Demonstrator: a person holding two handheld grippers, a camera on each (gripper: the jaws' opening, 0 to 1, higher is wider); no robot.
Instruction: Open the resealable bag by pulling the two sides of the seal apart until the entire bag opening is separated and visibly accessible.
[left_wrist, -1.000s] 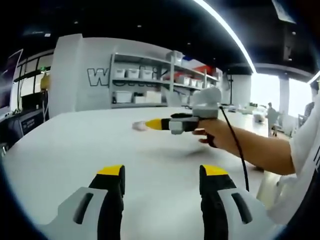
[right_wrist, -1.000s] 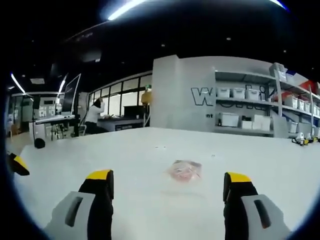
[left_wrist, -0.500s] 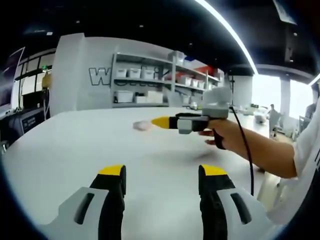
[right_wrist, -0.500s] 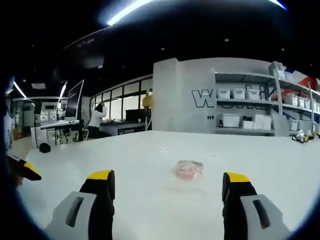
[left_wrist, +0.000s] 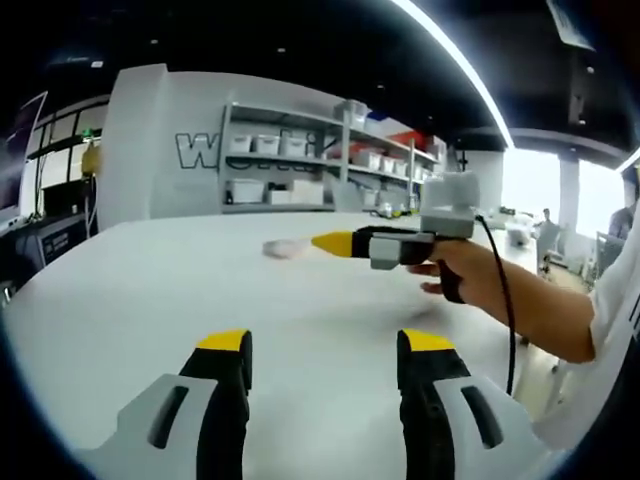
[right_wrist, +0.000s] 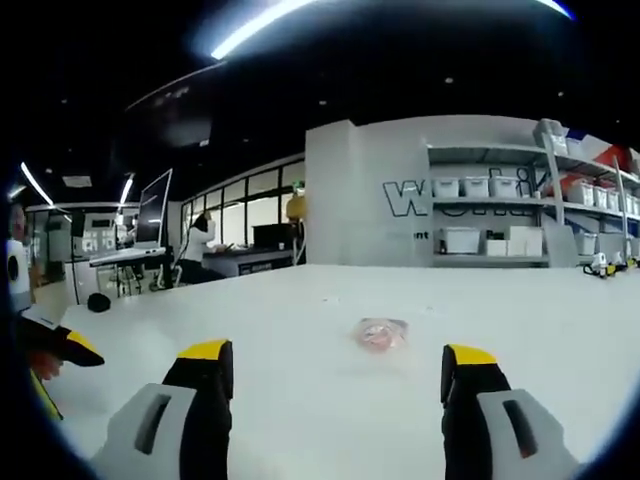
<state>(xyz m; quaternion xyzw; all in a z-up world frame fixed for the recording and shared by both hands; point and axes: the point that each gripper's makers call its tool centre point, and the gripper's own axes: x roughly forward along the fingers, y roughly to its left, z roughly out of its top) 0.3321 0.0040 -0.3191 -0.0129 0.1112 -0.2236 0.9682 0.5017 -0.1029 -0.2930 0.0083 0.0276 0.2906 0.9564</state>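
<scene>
Since the earlier frames, the right gripper (left_wrist: 335, 242) has drawn back a little from the bag in the left gripper view; its yellow tip sat nearly against the bag then, and a small gap separates them now. Left gripper view otherwise much as it was. In the right gripper view the framing has shifted slightly, which I take to be camera motion; the bag reads as unmoved.

Resealable bag (right_wrist: 380, 334) lies flat on the white bench (right_wrist: 300, 300), out ahead of the right gripper (right_wrist: 335, 365) and well apart from its jaws. It looks small, clear, with something pinkish inside; the seal is too blurred to read. In the left gripper view the same bag (left_wrist: 283, 248) lies far across the bench, just beyond the right gripper's tip.

Left gripper (left_wrist: 325, 350): jaws spread wide, nothing between them, hovering over bare bench. Right gripper: jaws likewise spread and empty. A hand (left_wrist: 470, 275) holds the right gripper's handle, cable trailing down.

Progress, by my judgement: nothing started. Bag untouched, neither side of the seal gripped. Left to do: close in with both grippers, take one lip each, pull apart along the whole opening.

Background: shelving with white bins (right_wrist: 480, 215).
</scene>
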